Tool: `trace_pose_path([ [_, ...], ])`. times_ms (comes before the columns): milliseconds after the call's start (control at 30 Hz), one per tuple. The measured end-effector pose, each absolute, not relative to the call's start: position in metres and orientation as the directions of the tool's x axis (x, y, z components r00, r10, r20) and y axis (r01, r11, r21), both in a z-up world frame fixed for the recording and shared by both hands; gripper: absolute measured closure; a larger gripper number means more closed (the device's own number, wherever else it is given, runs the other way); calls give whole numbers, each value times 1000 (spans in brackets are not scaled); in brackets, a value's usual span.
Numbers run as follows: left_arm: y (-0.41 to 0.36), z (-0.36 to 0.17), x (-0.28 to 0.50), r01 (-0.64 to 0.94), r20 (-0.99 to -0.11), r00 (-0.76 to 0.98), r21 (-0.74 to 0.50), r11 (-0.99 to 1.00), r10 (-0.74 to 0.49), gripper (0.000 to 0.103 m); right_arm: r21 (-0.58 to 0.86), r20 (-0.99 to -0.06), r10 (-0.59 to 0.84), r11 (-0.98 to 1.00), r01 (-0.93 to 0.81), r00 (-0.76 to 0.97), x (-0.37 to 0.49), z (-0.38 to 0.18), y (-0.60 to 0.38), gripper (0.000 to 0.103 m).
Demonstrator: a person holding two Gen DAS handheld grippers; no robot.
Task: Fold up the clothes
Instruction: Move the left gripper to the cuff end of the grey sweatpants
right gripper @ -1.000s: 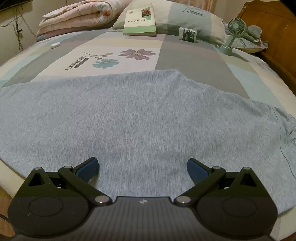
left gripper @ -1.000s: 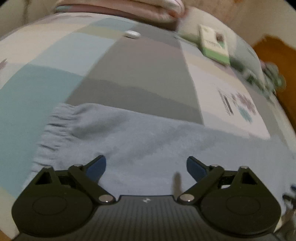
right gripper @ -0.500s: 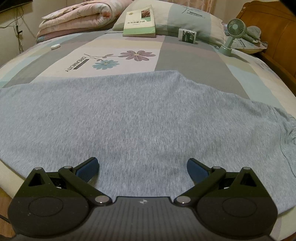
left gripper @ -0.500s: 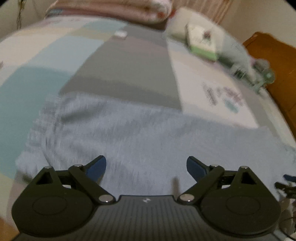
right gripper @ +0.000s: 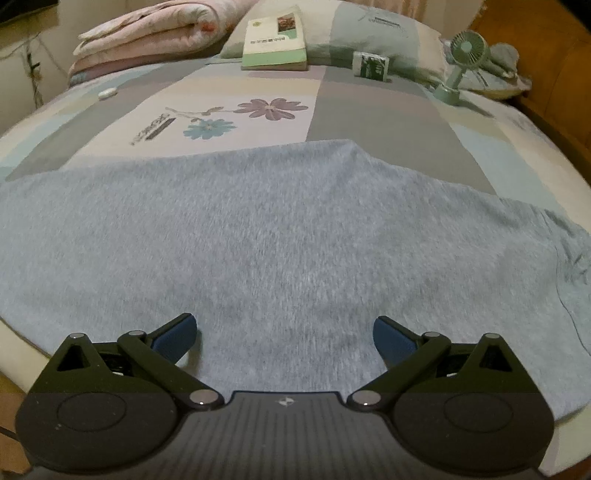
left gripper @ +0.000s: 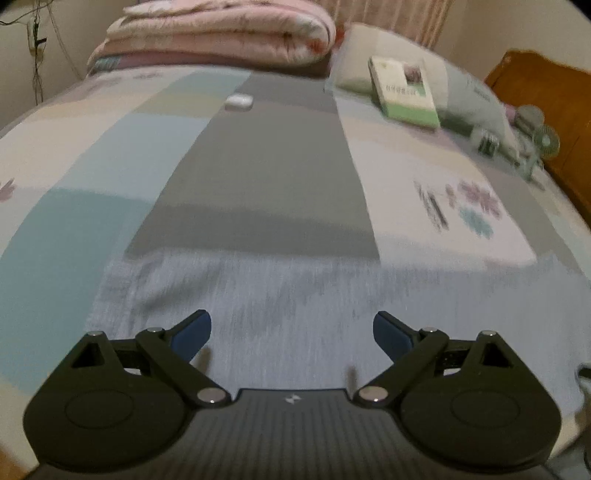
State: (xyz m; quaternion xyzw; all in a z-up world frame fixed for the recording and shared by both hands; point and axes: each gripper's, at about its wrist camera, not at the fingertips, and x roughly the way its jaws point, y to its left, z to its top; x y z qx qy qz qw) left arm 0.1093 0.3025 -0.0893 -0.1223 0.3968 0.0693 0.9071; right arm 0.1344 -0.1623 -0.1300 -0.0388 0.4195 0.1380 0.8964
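Observation:
A light grey-blue garment (right gripper: 280, 236) lies spread flat across the near side of the bed, with a gathered end at its right (right gripper: 569, 258). In the left wrist view the same garment (left gripper: 295, 291) fills the lower half, its left end near the patchwork's teal square. My left gripper (left gripper: 291, 330) hovers open just above the cloth, nothing between its blue pads. My right gripper (right gripper: 284, 334) is open too, over the garment's near edge and holding nothing.
The patchwork bedspread (right gripper: 376, 122) carries a green book (right gripper: 275, 38), a small box (right gripper: 371, 66), a mint hand fan (right gripper: 461, 62) and a small white case (left gripper: 239, 101). A rolled pink quilt (left gripper: 221, 33) and a wooden headboard (left gripper: 546, 96) lie beyond.
The left gripper has swung and tilted, so the garment's gathered left end slid out of its view and the bed's far side came in. The right gripper shifted only slightly.

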Motion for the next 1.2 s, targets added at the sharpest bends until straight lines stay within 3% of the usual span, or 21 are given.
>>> trace_pose_path([
  [167,337,-104,138,-336,-744,664,-211,918,72,9,113,-729,262,957,-266,632,126,-113,-170,0],
  [300,341,-104,127,-409,-763,631,-176,896,138,11,93,-719,242,963,-254,651,119,-108,-171,0],
  [633,254,-102,91,-124,-731,674,25,992,102,9,84,-761,230,962,-259,606,122,-124,-162,0],
  [800,251,-124,69,-135,-784,616,-6,991,79,7,102,-766,231,965,-242,600,123,-125,-164,0],
  [1000,265,-108,52,-149,-756,648,-11,989,89,7,106,-756,257,956,-275,602,121,-118,-154,0],
  [1200,275,-122,46,-190,-802,596,-87,978,44,7,92,-732,299,934,-345,612,122,-91,-136,0],
])
